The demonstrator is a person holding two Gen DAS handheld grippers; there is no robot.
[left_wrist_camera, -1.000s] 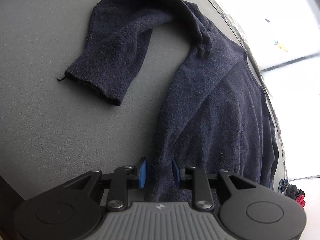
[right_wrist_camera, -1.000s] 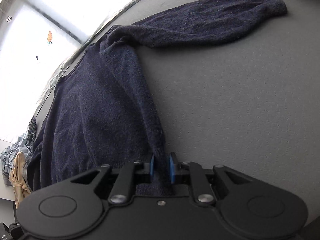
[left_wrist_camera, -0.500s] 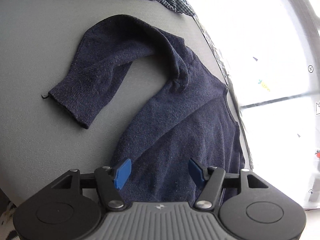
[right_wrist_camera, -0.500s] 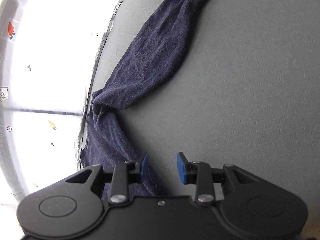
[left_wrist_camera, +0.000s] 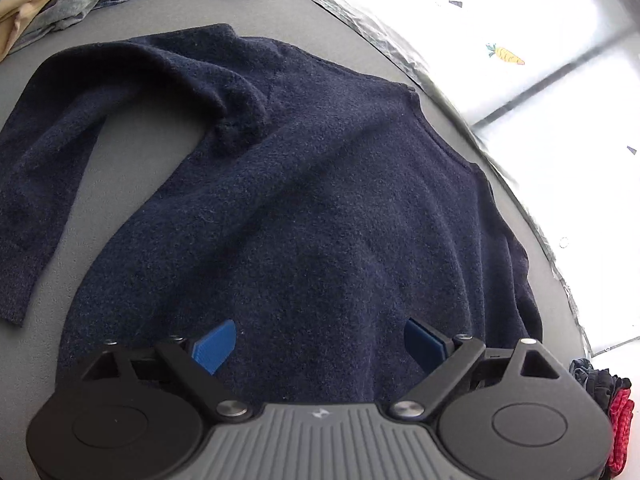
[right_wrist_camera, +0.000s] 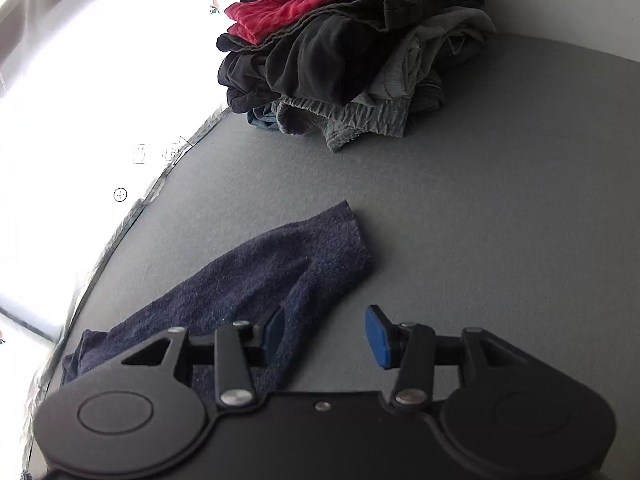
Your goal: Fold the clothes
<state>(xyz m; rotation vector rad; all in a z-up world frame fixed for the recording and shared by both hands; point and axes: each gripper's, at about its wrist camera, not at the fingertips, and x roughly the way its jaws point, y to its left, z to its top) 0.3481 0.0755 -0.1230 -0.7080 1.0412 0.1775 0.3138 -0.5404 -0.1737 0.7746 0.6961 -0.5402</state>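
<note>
Knitwear fills the left wrist view: a navy sweater (left_wrist_camera: 320, 208) lies flat on the grey worktop (left_wrist_camera: 132, 168), its body spread out ahead of the left gripper (left_wrist_camera: 320, 344). One sleeve (left_wrist_camera: 60, 152) bends back from the shoulder and runs down the left side of the picture, its cuff lying on the worktop beside the body. The left gripper hovers over the lower part of the sweater with its jaws spread wide; the blue pads (left_wrist_camera: 214, 344) hold nothing, and dark knit shows between them.

A heap of light garments (left_wrist_camera: 80, 4), tan, pale blue and checked, sits at the far left corner of the worktop. A small dark and red bundle (left_wrist_camera: 612, 412) shows at the right edge.

From the right wrist view, the sweater's other sleeve (right_wrist_camera: 248, 292) lies flat on the worktop (right_wrist_camera: 500, 220), its cuff end pointing away from the camera. The right gripper (right_wrist_camera: 326, 336) has its jaws spread apart and grips nothing: the left blue pad (right_wrist_camera: 274, 332) sits over the sleeve's edge, the other over bare worktop. Farther back stands a pile of clothes (right_wrist_camera: 348, 60), black and grey pieces with a red one on top, well apart from the sleeve.
</note>
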